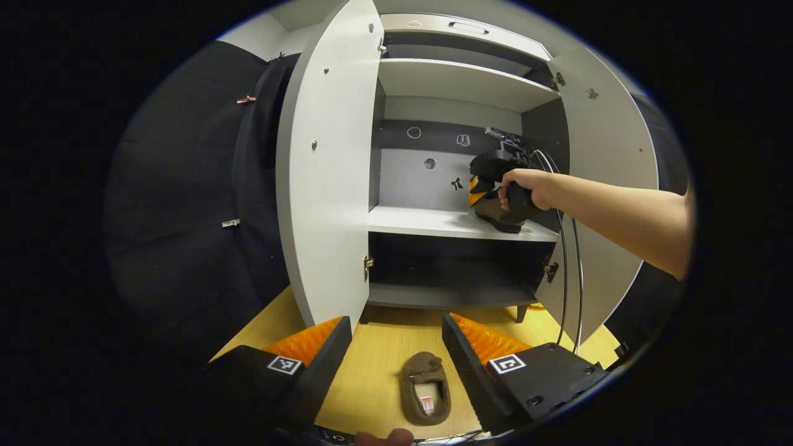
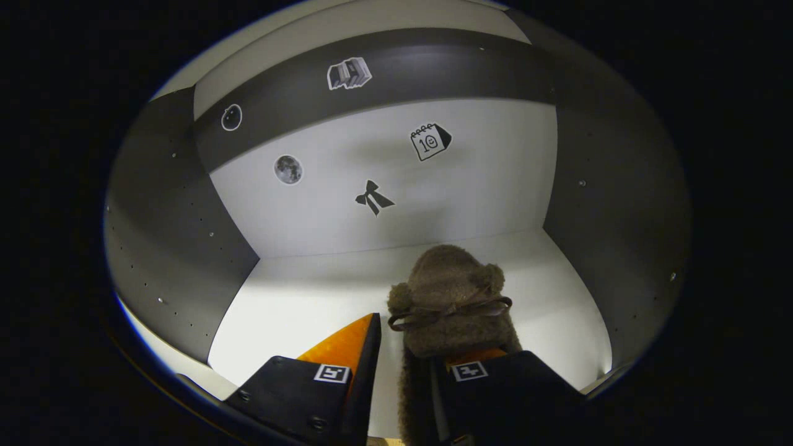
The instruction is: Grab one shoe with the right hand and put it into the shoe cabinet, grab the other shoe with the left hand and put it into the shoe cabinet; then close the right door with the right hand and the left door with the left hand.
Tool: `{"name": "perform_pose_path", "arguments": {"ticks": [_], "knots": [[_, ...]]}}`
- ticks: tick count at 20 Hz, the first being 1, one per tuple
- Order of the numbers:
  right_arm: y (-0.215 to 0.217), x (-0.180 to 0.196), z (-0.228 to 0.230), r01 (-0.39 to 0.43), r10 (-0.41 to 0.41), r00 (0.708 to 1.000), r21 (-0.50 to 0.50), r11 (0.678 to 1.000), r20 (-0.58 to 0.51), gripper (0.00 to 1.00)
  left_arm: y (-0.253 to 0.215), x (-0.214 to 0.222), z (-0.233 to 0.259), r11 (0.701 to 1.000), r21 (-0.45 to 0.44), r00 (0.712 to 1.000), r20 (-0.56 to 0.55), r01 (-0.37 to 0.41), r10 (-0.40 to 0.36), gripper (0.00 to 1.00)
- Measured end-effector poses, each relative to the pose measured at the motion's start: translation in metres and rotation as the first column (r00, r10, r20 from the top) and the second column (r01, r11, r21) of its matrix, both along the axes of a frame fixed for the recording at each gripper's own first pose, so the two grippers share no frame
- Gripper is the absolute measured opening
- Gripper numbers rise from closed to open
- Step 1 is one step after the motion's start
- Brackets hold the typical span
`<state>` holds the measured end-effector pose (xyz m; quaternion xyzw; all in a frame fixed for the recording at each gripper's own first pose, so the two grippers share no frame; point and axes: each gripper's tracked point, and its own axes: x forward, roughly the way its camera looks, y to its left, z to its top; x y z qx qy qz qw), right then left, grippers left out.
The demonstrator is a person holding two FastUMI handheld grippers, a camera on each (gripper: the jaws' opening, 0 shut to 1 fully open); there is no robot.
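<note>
A brown fuzzy slipper (image 1: 425,387) lies on the wooden floor (image 1: 372,371), framed between the fingers of my left gripper (image 1: 396,322), which is open and above it. The white shoe cabinet (image 1: 452,80) stands ahead with both doors open. A hand holds my right gripper (image 1: 476,192) over the right end of the middle shelf (image 1: 427,220). In the right gripper view the other brown slipper (image 2: 452,297), with a bow, rests on that shelf (image 2: 310,303). My right gripper (image 2: 421,337) has one finger inside the slipper. The other finger (image 2: 347,347) stands apart, with a strip of shelf showing between.
The left door (image 1: 328,186) swings out toward me, close to my left finger. The right door (image 1: 607,155) stands open behind the person's forearm (image 1: 619,217). Cables (image 1: 565,279) hang down by the right door. A lower shelf (image 1: 446,296) and a top shelf (image 1: 458,77) are bare.
</note>
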<state>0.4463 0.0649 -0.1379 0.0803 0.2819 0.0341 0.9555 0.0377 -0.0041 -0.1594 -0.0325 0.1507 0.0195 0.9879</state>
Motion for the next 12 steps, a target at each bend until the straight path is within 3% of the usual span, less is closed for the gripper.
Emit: {"name": "perform_pose_path", "arguments": {"ticks": [6, 12], "knots": [[-0.003, -0.042, 0.027, -0.015, 0.014, 0.999, 0.018, 1.0, 0.048, 0.88, -0.002, 0.002, 0.002, 1.0, -0.003, 1.0, 0.004, 0.017, -0.017, 0.94], [-0.008, -0.094, 0.065, -0.018, 0.004, 0.982, 0.071, 0.997, 0.19, 0.98, -0.008, 0.005, -0.008, 0.998, 0.038, 0.999, 0.008, 0.053, -0.053, 0.94]]}}
